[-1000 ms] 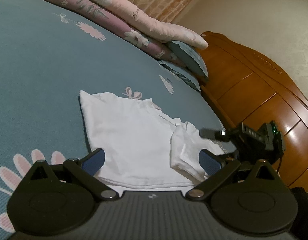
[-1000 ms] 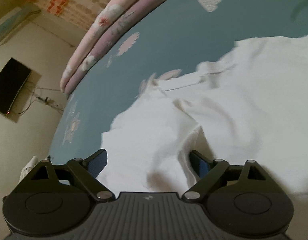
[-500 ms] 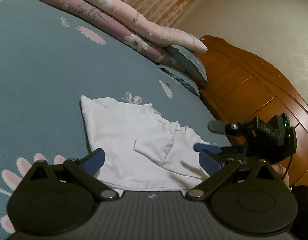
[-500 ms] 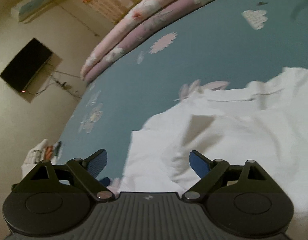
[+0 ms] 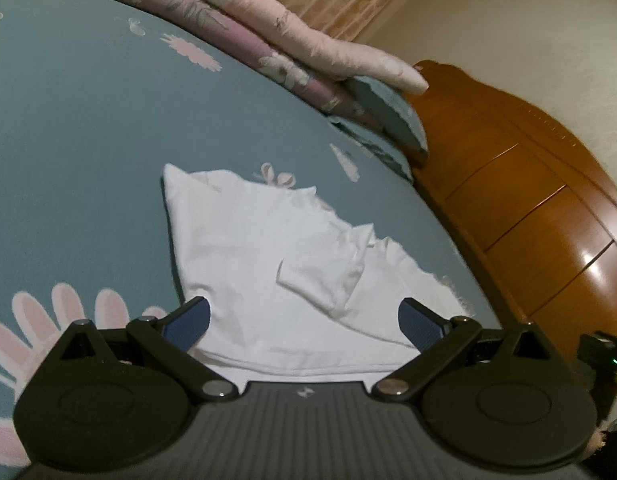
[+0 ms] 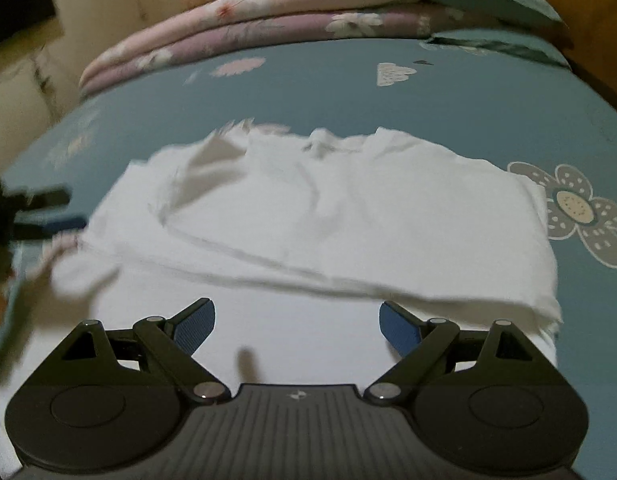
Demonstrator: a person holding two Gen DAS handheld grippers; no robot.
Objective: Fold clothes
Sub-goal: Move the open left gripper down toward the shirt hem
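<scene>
On blue floral bedsheet: white shirt, partly folded, sleeve tucked over body. Soft, light, limp; likely slides easily. Best hold: near hem or corners. Left gripper, right gripper: jaws spread wide, empty.

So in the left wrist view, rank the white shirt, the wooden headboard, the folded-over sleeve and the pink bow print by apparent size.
1. white shirt and wooden headboard: similar spread, too close to rank, and the headboard runs out of frame
2. folded-over sleeve
3. pink bow print
</scene>
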